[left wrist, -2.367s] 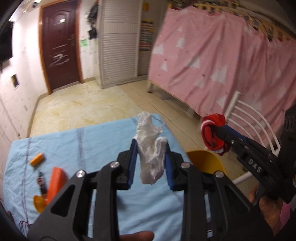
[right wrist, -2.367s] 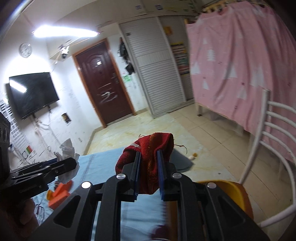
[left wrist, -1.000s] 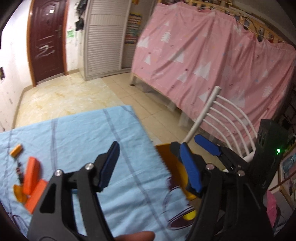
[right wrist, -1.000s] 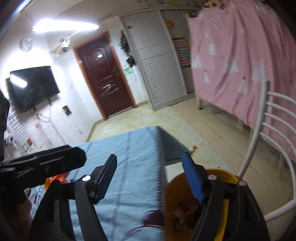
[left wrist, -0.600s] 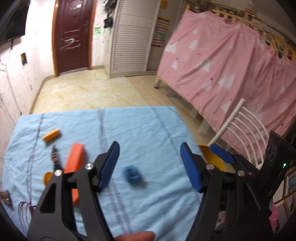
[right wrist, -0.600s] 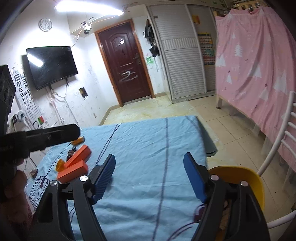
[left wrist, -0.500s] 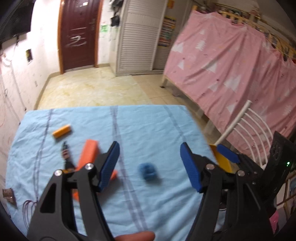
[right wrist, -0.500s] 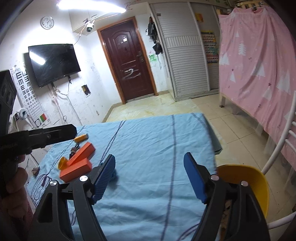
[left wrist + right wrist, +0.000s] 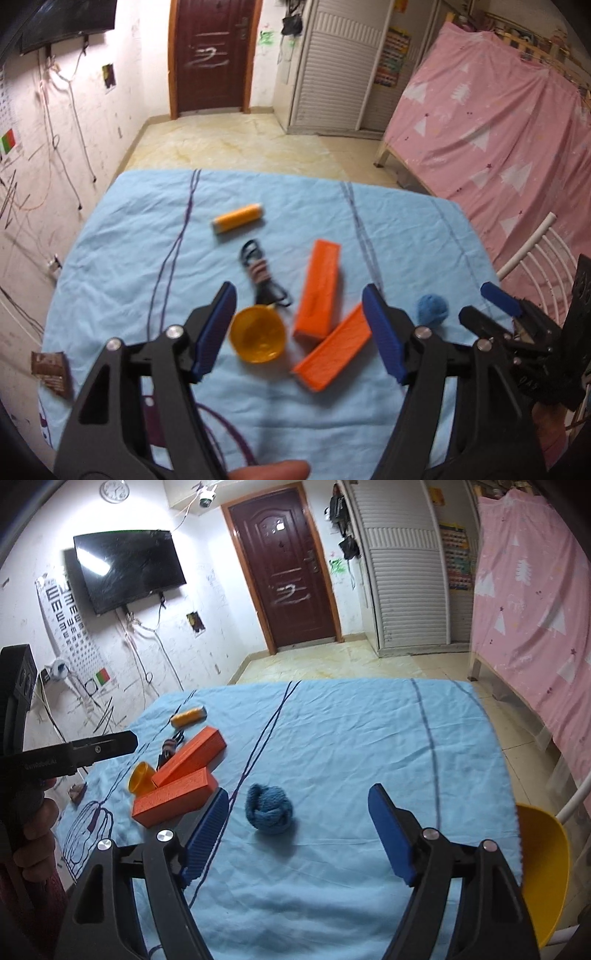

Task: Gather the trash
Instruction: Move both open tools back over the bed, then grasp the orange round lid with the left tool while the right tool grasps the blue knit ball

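My left gripper (image 9: pixel 299 325) is open and empty above the blue tablecloth (image 9: pixel 147 258). Below it lie a small orange cup (image 9: pixel 257 335), two orange boxes (image 9: pixel 318 288) and a black cable bundle (image 9: pixel 260 275). An orange tube (image 9: pixel 238 218) lies farther back. A brown wrapper (image 9: pixel 51 373) lies at the table's left edge. My right gripper (image 9: pixel 297 823) is open and empty, just above a blue yarn ball (image 9: pixel 269 808), which also shows in the left wrist view (image 9: pixel 432 309). The yellow bin (image 9: pixel 543 878) stands at the table's right edge.
A white chair (image 9: pixel 532 251) stands by the bin at the right. A pink curtain (image 9: pixel 498 147) hangs behind it. Tiled floor (image 9: pixel 240 144) and a brown door (image 9: pixel 288 565) lie beyond the table's far edge. A television (image 9: pixel 125 565) hangs on the left wall.
Both grippers let go of the white tissue and red cloth over the bin and opened. Both swung left, back over the table. The right one now hovers at the blue ball.
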Available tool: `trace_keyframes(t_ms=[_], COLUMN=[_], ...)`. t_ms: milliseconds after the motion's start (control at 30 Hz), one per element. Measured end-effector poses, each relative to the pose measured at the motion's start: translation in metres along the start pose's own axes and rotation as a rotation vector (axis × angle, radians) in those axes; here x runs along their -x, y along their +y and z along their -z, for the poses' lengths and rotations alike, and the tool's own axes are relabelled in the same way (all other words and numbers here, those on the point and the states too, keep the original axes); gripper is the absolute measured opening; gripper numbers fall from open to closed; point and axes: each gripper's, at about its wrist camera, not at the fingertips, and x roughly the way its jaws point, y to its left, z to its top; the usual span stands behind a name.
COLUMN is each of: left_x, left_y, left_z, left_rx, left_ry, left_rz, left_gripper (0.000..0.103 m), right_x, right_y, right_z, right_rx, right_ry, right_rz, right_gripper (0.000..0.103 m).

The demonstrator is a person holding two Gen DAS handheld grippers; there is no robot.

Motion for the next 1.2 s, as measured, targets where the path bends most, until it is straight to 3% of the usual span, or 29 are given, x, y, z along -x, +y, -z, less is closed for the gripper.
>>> trace_keyframes(t_ms=[500, 700, 800, 933, 1200], left_x=[-0.026, -0.034, -0.038, -0.038, -0.032], left_y=[0.024, 0.028, 0.028, 0.026, 0.033], left_z=[0.021, 0.024, 0.025, 0.027, 0.027], left_rx=[-0.019, -0.027, -0.035, -0.053, -0.03], left_ry=[0.089, 0.106, 0.111, 0.097, 0.09], left_rz=[0.01, 0.019, 0.027, 0.021, 0.034], left_gripper=[0.067, 0.052, 0.04, 0.04, 0.04], right_x=[-0.025, -0.036, -0.04, -0.045, -0.055], right_y=[0.025, 0.026, 0.029, 0.032, 0.034], right_z=[-0.003, -0.004, -0.004, -0.004, -0.006], right_rx=[0.063, 0.067, 0.078, 0.077, 0.092], right_ry=[0.078, 0.117, 0.135, 0.15, 0.187], right_rz=[0.007, 0.036, 0.052, 0.061, 0.054], right_gripper=[0.072, 0.072, 0.072, 0.072, 0.023])
